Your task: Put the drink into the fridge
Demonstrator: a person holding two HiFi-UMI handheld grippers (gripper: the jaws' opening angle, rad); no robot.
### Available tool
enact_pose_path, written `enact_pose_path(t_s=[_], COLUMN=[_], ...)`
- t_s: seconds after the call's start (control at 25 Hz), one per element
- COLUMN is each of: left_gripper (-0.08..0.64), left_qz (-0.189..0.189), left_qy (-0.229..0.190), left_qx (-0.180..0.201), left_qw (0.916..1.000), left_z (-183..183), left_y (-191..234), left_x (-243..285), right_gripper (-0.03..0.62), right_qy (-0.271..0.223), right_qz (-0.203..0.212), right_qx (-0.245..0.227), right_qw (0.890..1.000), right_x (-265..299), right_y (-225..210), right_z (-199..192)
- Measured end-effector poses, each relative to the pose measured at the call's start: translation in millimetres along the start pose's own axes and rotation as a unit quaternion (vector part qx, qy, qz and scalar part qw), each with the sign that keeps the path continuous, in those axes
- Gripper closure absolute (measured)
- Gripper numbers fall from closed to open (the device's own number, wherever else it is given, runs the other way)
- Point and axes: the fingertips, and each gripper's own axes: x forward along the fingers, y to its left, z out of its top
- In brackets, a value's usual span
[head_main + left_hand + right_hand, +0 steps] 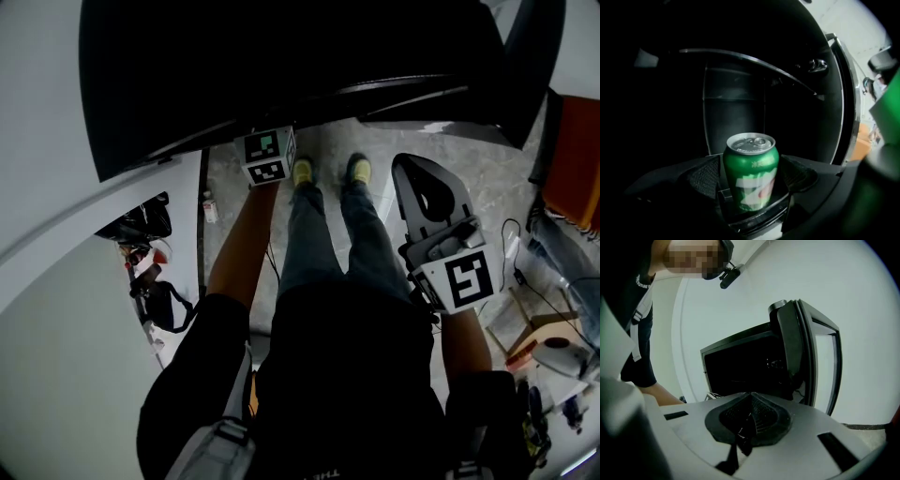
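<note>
Green aluminium can (751, 164) stands upright between left gripper's (750, 177) wide-spread jaws, pads apparently off it, inside dark fridge (733, 108). Probably light, thin-walled, slick; grip mid-body. Right gripper (749, 420) closed, empty.

The floor (487, 178) is grey and looks like stone. The wall (754, 291) is plain white and bright. Something orange (574, 164) stands at the right edge.

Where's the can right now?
Left gripper view, centre: the can stands upright between the jaws of the open left claw, ungripped, inside the dark fridge; its door runs down the right.
</note>
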Motion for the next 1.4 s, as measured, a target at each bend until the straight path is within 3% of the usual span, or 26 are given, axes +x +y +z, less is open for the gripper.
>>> enact_pose_path(t_s=[0.6,0.76,0.96,1.2,1.4], left_gripper=[0.164,0.164,0.166,0.166,0.167], left_qz=[0.009,0.005,-0.025,-0.080,-0.121], left_qy=[-0.021,-0.045,-0.079,-0.134,-0.136], left_qx=[-0.008,-0.035,-0.042,0.019,0.021], left_qw=[0.9997,0.9984,0.9957,0.9875,0.9830], left_z=[22.9,47.6,95.9,151.0,167.8], left_y=[-18.9,-18.7,-41.7,-70.2,-92.5], left_x=[-76.8,-101.3,-143.7,-196.1,-224.8], right_gripper=[0.583,0.583,0.583,0.583,0.583], right_qy=[-0.048,-0.060,-0.083,-0.112,-0.133], right_qz=[-0.040,-0.047,-0.057,-0.062,-0.062], right_qx=[-0.030,-0.039,-0.038,-0.047,-0.046], right_qw=[0.998,0.996,0.994,0.991,0.988], right_x=[-45.0,-56.7,-73.0,-82.9,-93.3], right_y=[-35.6,-37.5,-40.3,-24.2,-13.6], right_z=[40.9,52.7,69.0,82.0,93.6])
